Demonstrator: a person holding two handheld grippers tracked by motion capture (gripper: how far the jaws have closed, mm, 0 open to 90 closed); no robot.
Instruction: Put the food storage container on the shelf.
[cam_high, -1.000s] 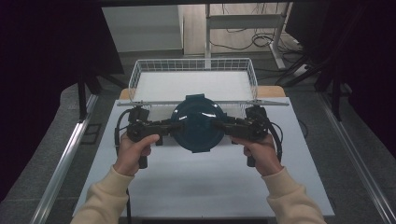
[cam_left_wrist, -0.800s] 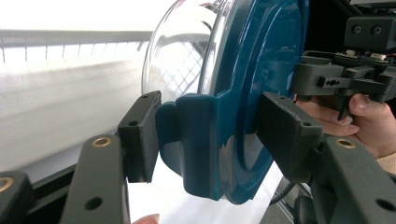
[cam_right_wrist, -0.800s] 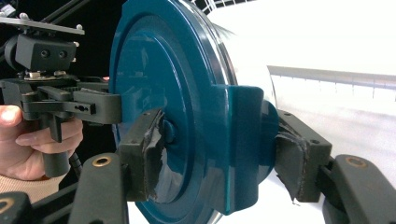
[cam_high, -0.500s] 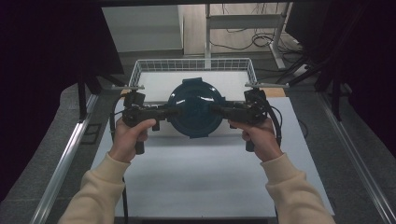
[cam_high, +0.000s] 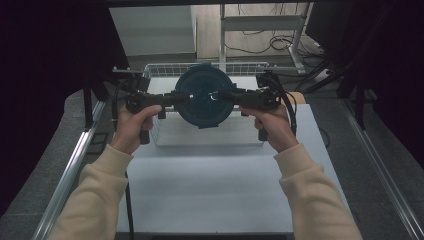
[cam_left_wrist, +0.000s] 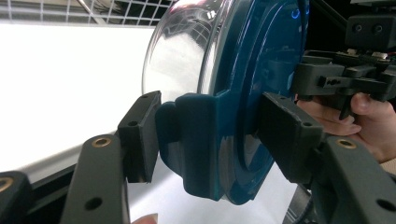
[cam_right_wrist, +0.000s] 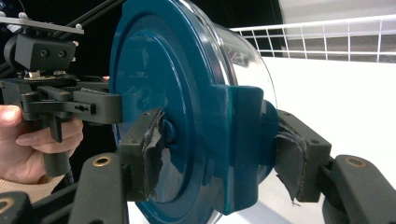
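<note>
While both jaws clamp the blue-lidded container, wire basket behind, white table below.

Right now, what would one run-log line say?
left gripper: shut on container | right gripper: shut on container | container: tilted above wire basket

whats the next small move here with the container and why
Probably carry the blue-lidded container a little farther forward and lower it into the wire basket. Both claws, left and right, clamp its lid tabs; it hangs on edge, lid toward the person, above the basket's near rim.
</note>
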